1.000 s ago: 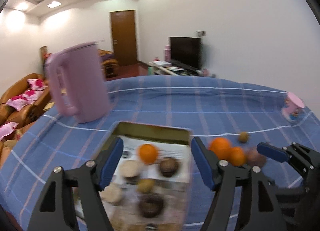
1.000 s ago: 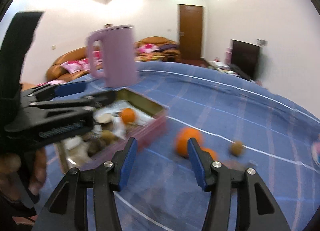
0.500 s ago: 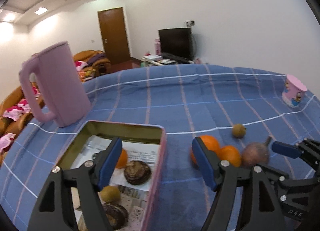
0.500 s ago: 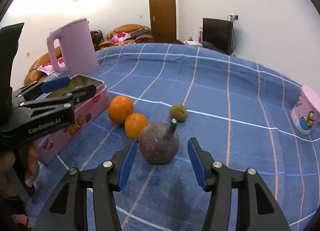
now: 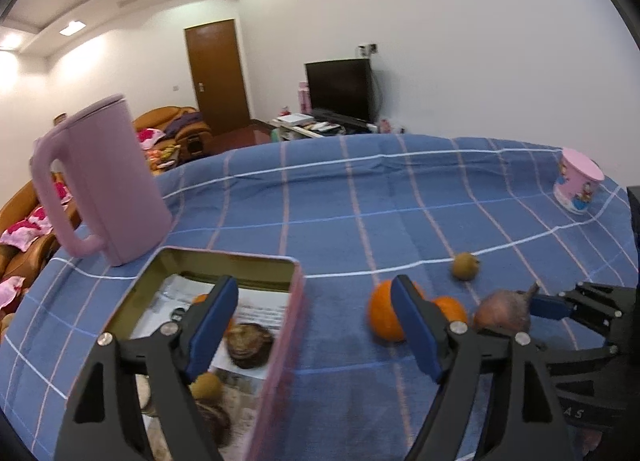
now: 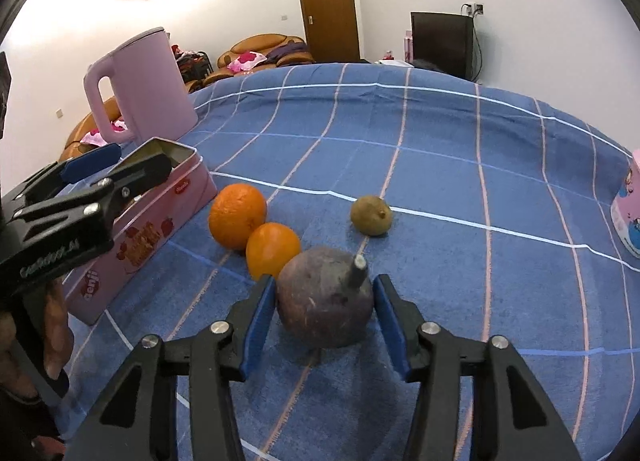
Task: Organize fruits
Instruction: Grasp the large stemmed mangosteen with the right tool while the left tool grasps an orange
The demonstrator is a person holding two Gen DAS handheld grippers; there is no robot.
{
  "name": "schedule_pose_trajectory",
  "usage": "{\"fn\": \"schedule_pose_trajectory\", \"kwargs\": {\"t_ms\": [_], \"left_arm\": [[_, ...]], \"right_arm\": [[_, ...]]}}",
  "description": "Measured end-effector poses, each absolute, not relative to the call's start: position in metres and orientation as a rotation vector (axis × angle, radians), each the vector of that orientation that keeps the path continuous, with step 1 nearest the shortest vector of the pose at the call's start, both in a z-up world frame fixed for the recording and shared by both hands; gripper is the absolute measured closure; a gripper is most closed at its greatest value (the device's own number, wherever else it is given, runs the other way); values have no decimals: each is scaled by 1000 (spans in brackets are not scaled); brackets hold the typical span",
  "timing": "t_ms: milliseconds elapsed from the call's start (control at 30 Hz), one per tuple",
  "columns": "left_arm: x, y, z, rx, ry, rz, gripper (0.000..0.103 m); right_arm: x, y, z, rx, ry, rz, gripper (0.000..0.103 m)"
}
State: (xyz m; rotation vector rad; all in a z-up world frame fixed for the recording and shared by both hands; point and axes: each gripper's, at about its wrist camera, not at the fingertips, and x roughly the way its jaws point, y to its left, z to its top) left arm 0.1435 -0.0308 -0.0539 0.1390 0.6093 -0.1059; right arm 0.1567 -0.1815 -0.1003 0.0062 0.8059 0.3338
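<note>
A dark purple round fruit with a stem (image 6: 326,303) lies on the blue checked cloth between the open jaws of my right gripper (image 6: 324,319); the pads stand close on either side, contact unclear. It also shows in the left wrist view (image 5: 503,311). Two oranges (image 6: 238,215) (image 6: 273,249) and a small brown-green fruit (image 6: 371,215) lie just beyond. A pink tin box (image 5: 280,337) at the left holds several fruits, among them an orange and dark round ones (image 5: 250,345). My left gripper (image 5: 314,331) is open and empty over the box's right wall.
A tall pink kettle (image 5: 100,181) stands behind the box at the far left. A small pink cup (image 5: 578,185) stands at the table's far right edge. Blue cloth (image 6: 440,165) stretches behind the fruits. Sofas, a door and a TV are in the background.
My right gripper has moved forward, and its jaws now flank the purple fruit. My left gripper has shifted slightly right over the box's right wall.
</note>
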Motion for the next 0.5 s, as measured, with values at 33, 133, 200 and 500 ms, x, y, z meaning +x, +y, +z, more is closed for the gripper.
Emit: {"fn": "schedule_pose_trajectory", "kwargs": {"t_ms": [33, 133, 200, 500], "left_arm": [[144, -35, -55, 146, 612, -113, 22], [147, -43, -57, 148, 623, -129, 22], [149, -48, -60, 152, 637, -141, 22], [166, -66, -76, 132, 722, -210, 40]], "right_arm": [[156, -185, -100, 15, 800, 318, 52], [154, -194, -99, 31, 797, 270, 52], [155, -202, -99, 63, 797, 252, 52], [151, -208, -96, 89, 778, 225, 52]]}}
